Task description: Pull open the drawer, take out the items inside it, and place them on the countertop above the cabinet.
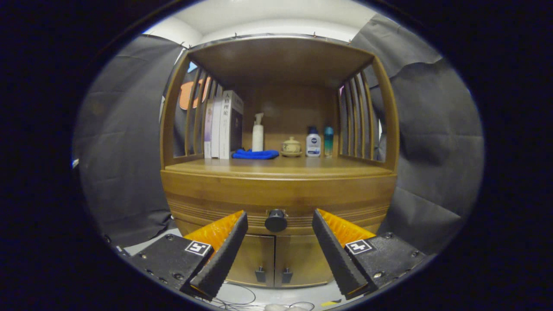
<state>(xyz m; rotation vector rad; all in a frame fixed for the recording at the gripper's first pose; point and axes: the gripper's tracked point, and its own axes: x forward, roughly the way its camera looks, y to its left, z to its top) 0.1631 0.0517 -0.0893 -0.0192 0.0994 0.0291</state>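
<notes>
A wooden cabinet stands ahead of me. Its drawer front [216, 194] is closed, with a round dark knob [275, 220] at its middle. My gripper [280, 219] is open, its two fingers spread wide to either side of the knob, which sits between the tips and a little beyond them, untouched. The countertop [281, 166] lies above the drawer, under a shelf roof. Whatever the drawer holds is hidden.
On the countertop's back stand several books [222, 125], a white spray bottle [258, 134], a folded blue cloth [255, 154], a small lidded pot [291, 147] and two small bottles [313, 142]. Slatted sides flank it. Two lower doors [272, 259] sit under the drawer. Cables lie on the floor.
</notes>
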